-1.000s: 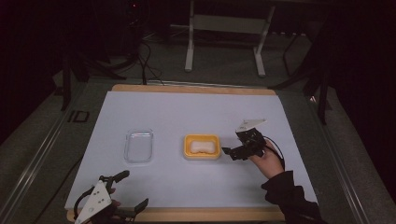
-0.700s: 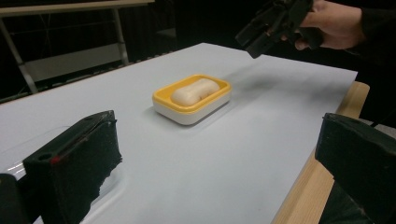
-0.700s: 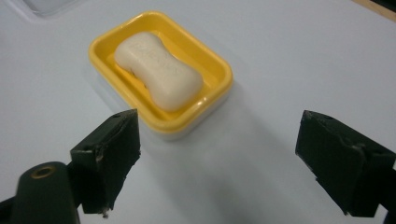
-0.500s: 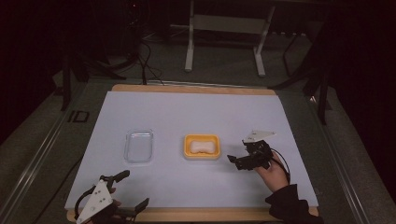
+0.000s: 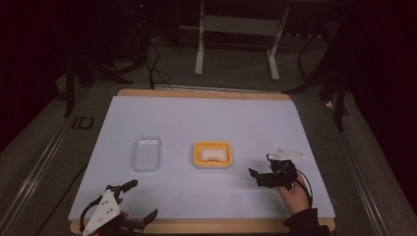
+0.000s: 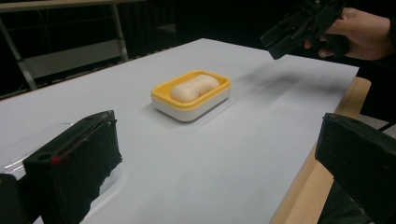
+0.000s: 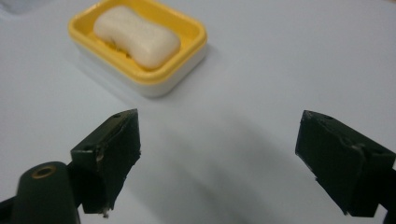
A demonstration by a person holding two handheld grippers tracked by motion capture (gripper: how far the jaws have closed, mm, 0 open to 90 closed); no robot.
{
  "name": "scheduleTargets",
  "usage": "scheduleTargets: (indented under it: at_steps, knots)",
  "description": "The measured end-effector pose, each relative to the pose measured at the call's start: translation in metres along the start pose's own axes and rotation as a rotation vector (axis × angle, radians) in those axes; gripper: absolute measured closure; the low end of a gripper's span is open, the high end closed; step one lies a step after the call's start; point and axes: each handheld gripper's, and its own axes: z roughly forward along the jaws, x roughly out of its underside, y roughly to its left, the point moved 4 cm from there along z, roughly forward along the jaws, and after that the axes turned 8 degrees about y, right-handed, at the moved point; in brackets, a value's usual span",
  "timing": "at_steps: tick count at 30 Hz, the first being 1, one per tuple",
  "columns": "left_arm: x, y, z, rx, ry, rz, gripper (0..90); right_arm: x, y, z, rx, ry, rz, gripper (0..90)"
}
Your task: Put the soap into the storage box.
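Note:
A yellow soap dish sits mid-table with a pale bar of soap lying in it. My right gripper hovers right of the dish, held by a hand, its jaws wide apart and empty, pointing toward the dish. My left gripper rests at the table's front left edge, open and empty. In the left gripper view the right gripper hangs above the table beyond the dish.
A clear plastic lid or tray lies left of the dish. The white table has a wooden rim along the front. Dark floor, cables and a metal stand lie beyond the far edge.
My right gripper has drawn back from beside the dish, moving right and toward the front edge. The left gripper has stayed put.

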Motion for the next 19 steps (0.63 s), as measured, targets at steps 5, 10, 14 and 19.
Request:
scheduleTargets:
  at_steps: [5, 10, 14, 19]
  knots:
    - [0.0, -0.0004, 0.0001, -0.001, 0.004, 0.0, 0.1, 0.0075, 0.0024, 0.0014, -0.012, 0.021, -0.001, 13.6]
    - [0.0, -0.0005, 0.0, 0.0, 0.004, -0.002, 0.1, 0.0113, 0.0021, 0.0027, -0.014, 0.025, 0.009, 13.6]
    - [0.0001, -0.0012, 0.0003, 0.002, 0.007, -0.003, 0.1, 0.0106, 0.0013, 0.003, -0.015, 0.015, 0.009, 13.7]
    - [0.0001, -0.0013, 0.0006, 0.001, 0.011, -0.001, 0.1, 0.0097, 0.0019, 0.0031, -0.011, 0.005, 0.006, 13.6]
